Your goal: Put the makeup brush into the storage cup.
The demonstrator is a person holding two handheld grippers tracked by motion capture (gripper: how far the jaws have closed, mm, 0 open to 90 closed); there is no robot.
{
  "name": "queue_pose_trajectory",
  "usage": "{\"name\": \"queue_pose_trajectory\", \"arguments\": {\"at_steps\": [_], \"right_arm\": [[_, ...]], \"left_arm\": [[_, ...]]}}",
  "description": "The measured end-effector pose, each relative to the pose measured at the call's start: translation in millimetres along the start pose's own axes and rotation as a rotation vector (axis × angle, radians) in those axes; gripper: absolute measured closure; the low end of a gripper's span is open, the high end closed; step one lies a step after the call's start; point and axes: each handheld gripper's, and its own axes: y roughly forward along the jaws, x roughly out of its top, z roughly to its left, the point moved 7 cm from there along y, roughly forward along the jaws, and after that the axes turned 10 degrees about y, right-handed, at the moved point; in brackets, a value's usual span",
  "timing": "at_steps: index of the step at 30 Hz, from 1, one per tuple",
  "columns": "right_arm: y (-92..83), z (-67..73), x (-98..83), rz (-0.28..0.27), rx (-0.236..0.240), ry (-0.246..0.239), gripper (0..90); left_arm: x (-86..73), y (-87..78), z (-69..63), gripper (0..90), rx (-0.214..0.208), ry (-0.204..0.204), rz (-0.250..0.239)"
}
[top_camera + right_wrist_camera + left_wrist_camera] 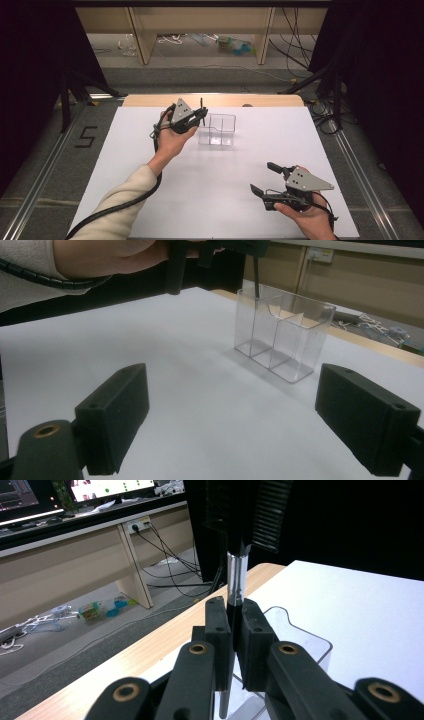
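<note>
White table top (215,200) mostly bare; wide open room across the middle and near side. Its far edge meets a wooden strip (150,100), then floor with cables and clutter behind. Near right corner sits close to the right gripper (261,179), little margin there.

Only obstacle on the surface: a clear plastic holder (218,131) with divided compartments, standing upright toward the far middle, well apart from the right gripper. Nothing else on the table between the two hands.

Left gripper (202,114) hovers just beside the holder's left end, at its top rim. Jaws pressed together, pinching a thin dark pen (235,580) held upright. In the left gripper view the pen has a silver band above the pads and its lower end reaches down toward the holder's rim (305,630). In the right gripper view the pen's lower part (256,282) is dipping into the holder's leftmost compartment; whether it touches the bottom, can't tell.

Right gripper low over the near right table, jaws spread wide, nothing between them, pointing toward the holder.
</note>
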Motion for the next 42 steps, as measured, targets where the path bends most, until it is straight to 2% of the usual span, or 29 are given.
{"name": "queue_pose_trajectory", "arguments": {"at_steps": [42], "right_arm": [[0.1, 0.3, -0.6, 0.007, 0.006, 0.0, 15.1]], "left_arm": [[-17.9, 6.7, -1.4, 84.3, 0.001, -0.021, 0.031]]}}
